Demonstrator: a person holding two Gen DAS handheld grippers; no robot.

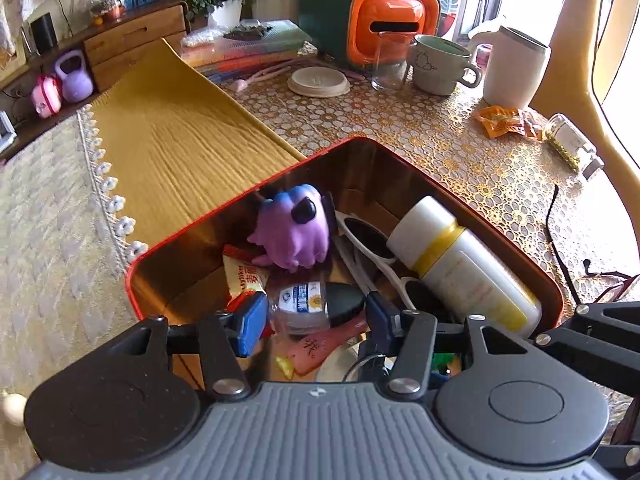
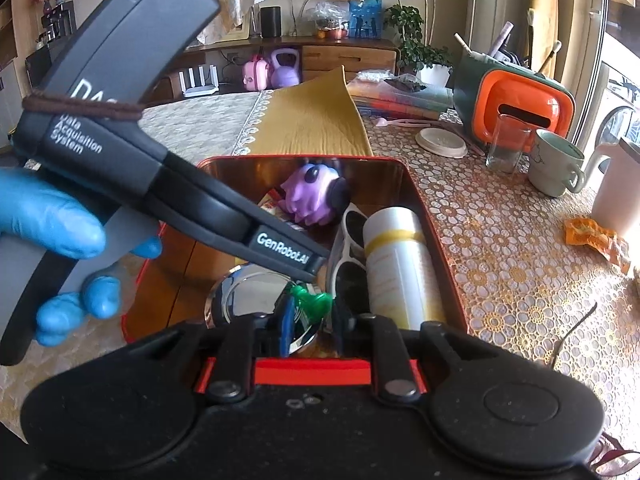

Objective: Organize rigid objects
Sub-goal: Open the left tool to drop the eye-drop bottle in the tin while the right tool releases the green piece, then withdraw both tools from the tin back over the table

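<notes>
A red tin box (image 1: 248, 196) with a gold inside holds a purple toy (image 1: 296, 228), white sunglasses (image 1: 368, 240), a white bottle with a yellow band (image 1: 460, 268) and a snack packet (image 1: 244, 276). My left gripper (image 1: 316, 318) reaches into the box, its blue pads shut on a small clear bottle with a black cap (image 1: 308, 306). In the right wrist view my right gripper (image 2: 315, 320) hangs over the near end of the box (image 2: 436, 224), open. A small green piece (image 2: 314, 300) lies between its fingertips, on a round mirror (image 2: 248, 292). A blue-gloved hand (image 2: 60, 220) holds the left gripper.
On the patterned tablecloth beyond the box stand a glass (image 1: 390, 64), a mug (image 1: 440, 64), a white jug (image 1: 516, 68), a round lid (image 1: 318, 80) and an orange-and-green case (image 1: 372, 20). An orange wrapper (image 1: 504, 120), a lying jar (image 1: 572, 144) and dark spectacles (image 1: 560, 240) are to the right.
</notes>
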